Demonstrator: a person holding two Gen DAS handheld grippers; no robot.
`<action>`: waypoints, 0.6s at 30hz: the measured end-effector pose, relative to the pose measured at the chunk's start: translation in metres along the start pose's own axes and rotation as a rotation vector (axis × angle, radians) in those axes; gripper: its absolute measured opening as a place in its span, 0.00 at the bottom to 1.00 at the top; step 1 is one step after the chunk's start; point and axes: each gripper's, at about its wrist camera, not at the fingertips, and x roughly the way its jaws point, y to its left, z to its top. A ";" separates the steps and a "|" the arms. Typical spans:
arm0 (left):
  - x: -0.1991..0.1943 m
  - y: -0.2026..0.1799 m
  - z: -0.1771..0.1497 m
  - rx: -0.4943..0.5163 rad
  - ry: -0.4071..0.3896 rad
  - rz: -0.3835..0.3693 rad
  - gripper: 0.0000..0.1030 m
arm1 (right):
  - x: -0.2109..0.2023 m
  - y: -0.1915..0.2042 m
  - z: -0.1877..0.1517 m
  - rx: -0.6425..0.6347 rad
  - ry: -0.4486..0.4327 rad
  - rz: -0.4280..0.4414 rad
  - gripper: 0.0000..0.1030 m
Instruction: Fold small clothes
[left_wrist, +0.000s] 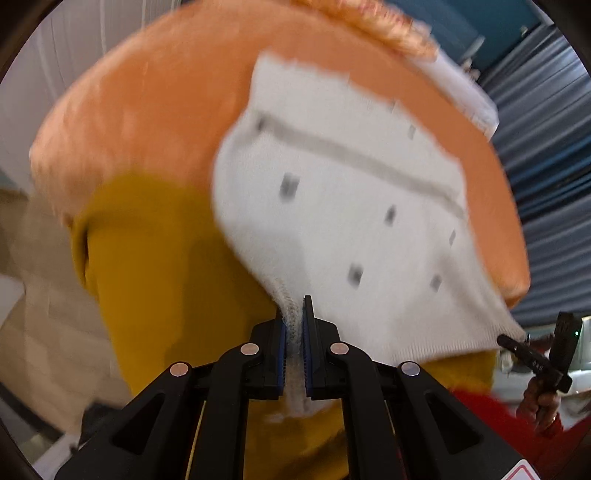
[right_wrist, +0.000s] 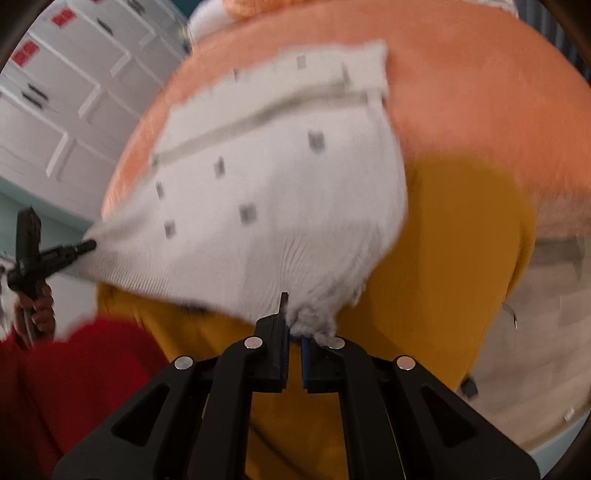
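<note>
2 grippers hold 1 white knit garment above an orange surface.

The left gripper (left_wrist: 294, 325) is clamped tight on a ribbed corner of the white garment (left_wrist: 343, 206), which spreads away over the orange cover (left_wrist: 155, 110) and a mustard-yellow cloth (left_wrist: 166, 258) (both blurred). The garment carries small dark squares and a grey stripe. The right gripper (right_wrist: 293, 328) pinches the opposite bunched corner, jaws closed on the fabric. A red sleeve (right_wrist: 74, 376) shows at that view's lower left.
</note>
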 end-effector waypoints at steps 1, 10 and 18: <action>-0.005 -0.002 0.012 0.005 -0.048 -0.008 0.04 | -0.007 -0.003 0.017 0.003 -0.066 0.003 0.03; 0.028 -0.022 0.141 -0.020 -0.391 -0.044 0.04 | 0.021 -0.019 0.145 0.089 -0.484 0.012 0.03; 0.114 -0.021 0.233 -0.088 -0.406 0.053 0.04 | 0.093 -0.035 0.241 0.206 -0.524 -0.017 0.04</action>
